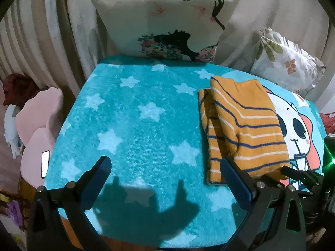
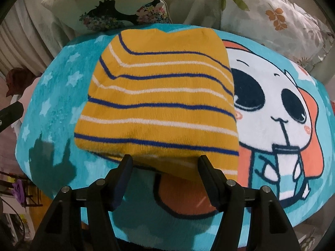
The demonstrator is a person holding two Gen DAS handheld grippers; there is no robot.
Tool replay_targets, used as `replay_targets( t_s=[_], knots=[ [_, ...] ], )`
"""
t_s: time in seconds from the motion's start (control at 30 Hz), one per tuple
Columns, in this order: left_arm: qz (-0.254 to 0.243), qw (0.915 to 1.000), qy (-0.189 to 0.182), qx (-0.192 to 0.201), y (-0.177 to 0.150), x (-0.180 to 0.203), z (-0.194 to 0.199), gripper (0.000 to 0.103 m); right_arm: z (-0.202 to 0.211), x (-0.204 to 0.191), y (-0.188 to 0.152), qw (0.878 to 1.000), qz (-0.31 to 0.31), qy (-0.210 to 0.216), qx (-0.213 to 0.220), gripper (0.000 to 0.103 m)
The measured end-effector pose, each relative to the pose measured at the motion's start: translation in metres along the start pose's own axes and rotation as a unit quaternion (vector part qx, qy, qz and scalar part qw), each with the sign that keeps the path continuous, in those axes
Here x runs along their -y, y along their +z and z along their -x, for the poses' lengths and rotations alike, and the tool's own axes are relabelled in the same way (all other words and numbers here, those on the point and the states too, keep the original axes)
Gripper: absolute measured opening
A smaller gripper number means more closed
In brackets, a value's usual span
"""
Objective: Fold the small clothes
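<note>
A home interior — likely a bedroom or sitting corner. Printed pillows (image 1: pixel 167 23) lean against curtains (image 1: pixel 62 31) behind a star-patterned fleece blanket (image 1: pixel 134 113).

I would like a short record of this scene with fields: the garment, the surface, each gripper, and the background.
garment: orange striped garment, folded, lying on the right part of the blanket
surface: teal star blanket with a cartoon panda print
left gripper: open, over bare blanket, holding nothing
right gripper: open, fingers at the garment's near edge; contact unclear
background: two pillows behind the blanket
</note>
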State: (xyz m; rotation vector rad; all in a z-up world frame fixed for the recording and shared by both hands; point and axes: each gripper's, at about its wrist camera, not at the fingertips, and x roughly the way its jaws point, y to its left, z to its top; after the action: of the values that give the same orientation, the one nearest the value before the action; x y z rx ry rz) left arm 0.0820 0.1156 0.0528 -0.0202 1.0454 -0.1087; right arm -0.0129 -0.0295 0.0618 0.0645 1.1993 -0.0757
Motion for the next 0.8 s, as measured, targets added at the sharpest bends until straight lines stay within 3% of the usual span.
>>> replay_targets(
  t_s=[0.37, 0.8],
  knots=[
    [0.000, 0.9999, 0.013, -0.001, -0.019, 0.018, 0.016, 0.103, 0.002, 0.009, -0.005, 1.000, 0.000, 0.020, 0.006, 0.069],
    [0.027, 0.9974, 0.062, -0.023, -0.060, 0.095, 0.040, 0.103, 0.007, 0.055, -0.009, 0.995, 0.071, 0.070, 0.003, 0.069]
  ],
)
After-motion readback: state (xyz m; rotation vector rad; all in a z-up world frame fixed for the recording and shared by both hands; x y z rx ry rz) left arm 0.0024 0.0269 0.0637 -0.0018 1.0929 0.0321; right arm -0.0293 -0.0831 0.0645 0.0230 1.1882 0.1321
